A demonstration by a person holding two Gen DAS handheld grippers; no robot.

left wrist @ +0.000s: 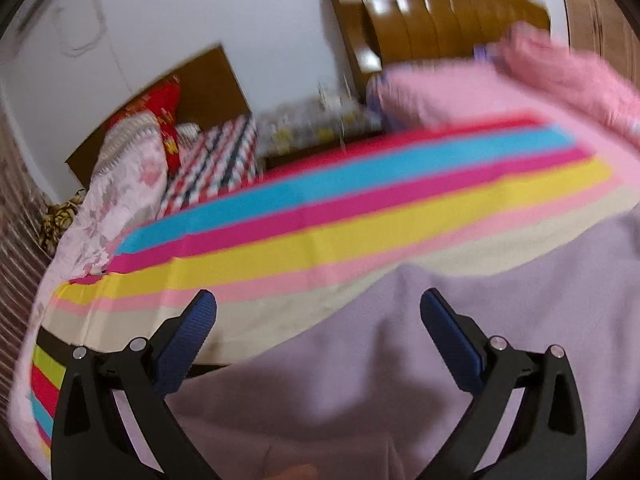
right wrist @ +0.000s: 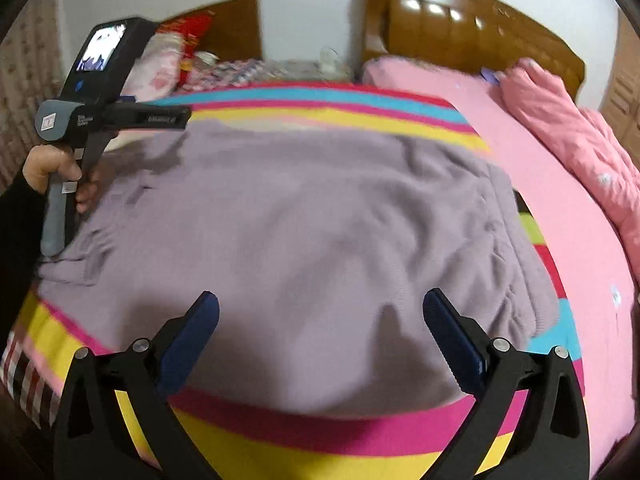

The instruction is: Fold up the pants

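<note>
Lying spread across the striped bed cover (right wrist: pixel 320 436), lilac pants (right wrist: pixel 304 216) rumpled, with a gathered edge toward the right side of the bed. Beyond them, a pink sheet (right wrist: pixel 560 216) and a bunched pink quilt (right wrist: pixel 580 148) along the right, close to the pants' edge but not on them; a wooden headboard (right wrist: pixel 460 20) behind. Farther off, a second bed with a floral quilt (left wrist: pixel 124 184) and a red pillow (left wrist: pixel 168 120). Nothing lying on the pants in either view.

Hovering over the near part of the pants, right gripper (right wrist: pixel 320 308) with blue-padded fingers (right wrist: pixel 200 340) spread wide, holding nothing. Left gripper (left wrist: pixel 318 306) likewise wide apart and empty, poised over the pants' left portion. Seen from the right wrist view, a hand (right wrist: pixel 52 172) wrapped around the left gripper's grey handle, dark sleeve (right wrist: pixel 16 232) below, tool held above the pants' left end and pointing across the bed.
</note>
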